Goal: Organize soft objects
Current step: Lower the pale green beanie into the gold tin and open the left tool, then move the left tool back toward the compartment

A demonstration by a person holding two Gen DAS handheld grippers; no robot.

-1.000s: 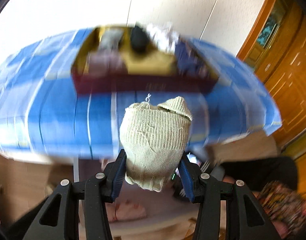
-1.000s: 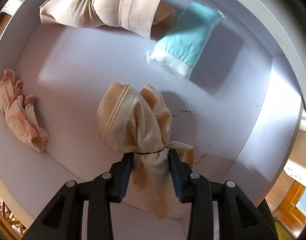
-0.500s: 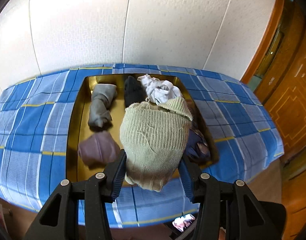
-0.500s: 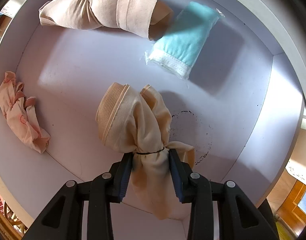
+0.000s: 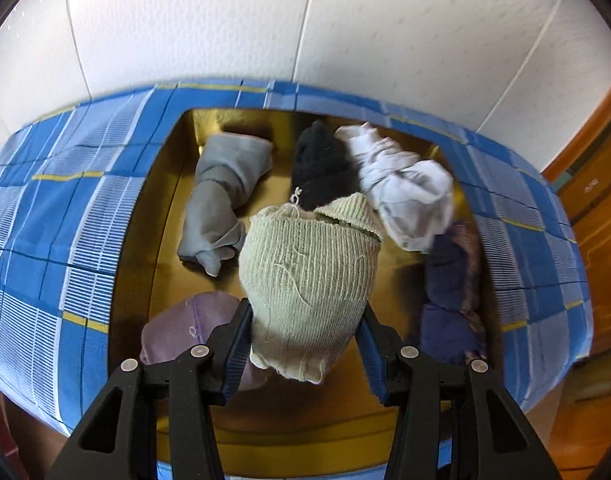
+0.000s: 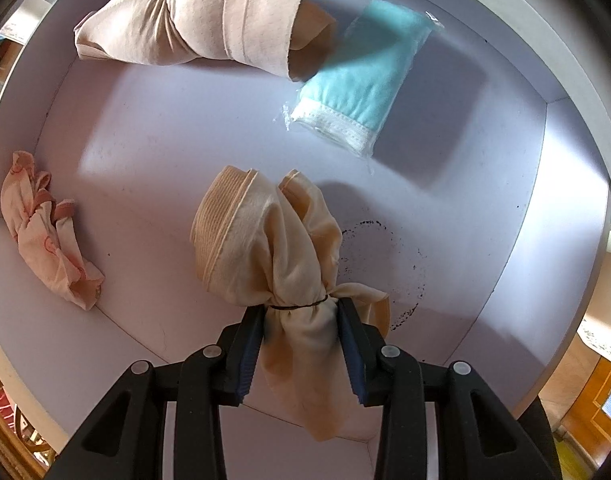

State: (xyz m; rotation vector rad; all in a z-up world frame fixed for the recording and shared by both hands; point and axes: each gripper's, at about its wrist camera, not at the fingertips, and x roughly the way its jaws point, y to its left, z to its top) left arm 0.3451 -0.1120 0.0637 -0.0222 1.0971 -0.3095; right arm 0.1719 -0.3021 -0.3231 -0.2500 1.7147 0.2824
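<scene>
In the left wrist view my left gripper is shut on a pale green knitted sock bundle, held above a gold tray. Lying in the tray are a grey bundle, a black one, a white one, a mauve one and a dark blue one. In the right wrist view my right gripper points straight down, shut on a cream cloth bundle tied with a thin black band, over the floor of a white bin.
The tray rests on a blue checked cloth against a white wall, with wooden doors to the right. The white bin also holds a beige rolled garment, a wrapped teal mask pack and a pink patterned bundle.
The left gripper has carried the green bundle forward, from in front of the table edge to above the gold tray. The right gripper and its cream bundle have stayed put.
</scene>
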